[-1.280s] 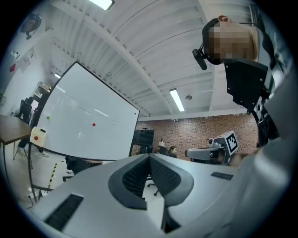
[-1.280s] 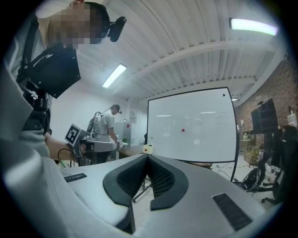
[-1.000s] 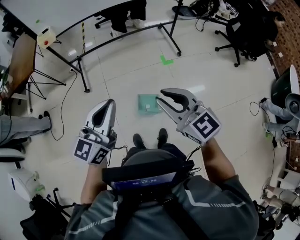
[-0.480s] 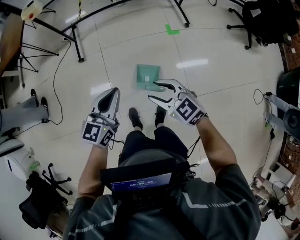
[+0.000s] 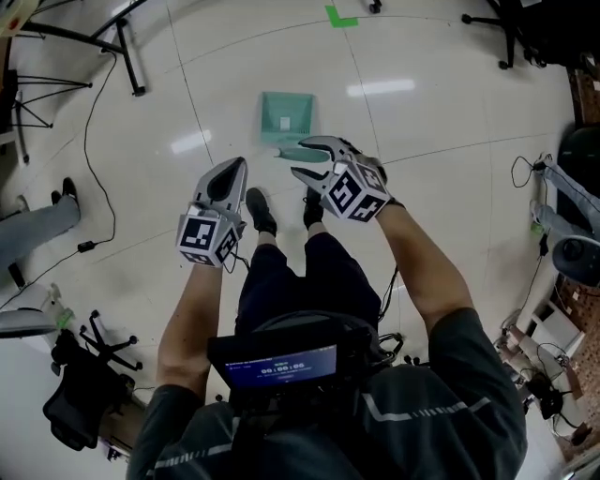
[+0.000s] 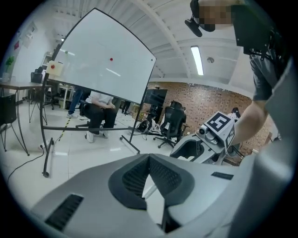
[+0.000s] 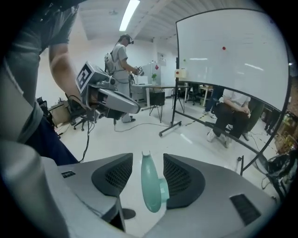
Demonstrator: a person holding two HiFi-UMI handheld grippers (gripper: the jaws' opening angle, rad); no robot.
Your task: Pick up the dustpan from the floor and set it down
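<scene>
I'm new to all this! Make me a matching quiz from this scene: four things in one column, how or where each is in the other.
1 dustpan
2 left gripper
3 right gripper
4 tape mark

A jaws together, empty
B jaws apart round a teal handle
C bright green, beyond everything else
D teal, lying flat

Pairs: 1-D, 2-A, 3-B, 4-C. The right gripper's jaws have just been opening.

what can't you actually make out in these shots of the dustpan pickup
- Head view: the right gripper covers part of the handle of the dustpan.
- Right gripper view: the handle stands between jaws that have just been opening. Whether a pad touches it is unclear, and the gripper body hides the rest of the dustpan.
- Left gripper view: the left gripper fills the lower frame, so no dustpan shows.
</scene>
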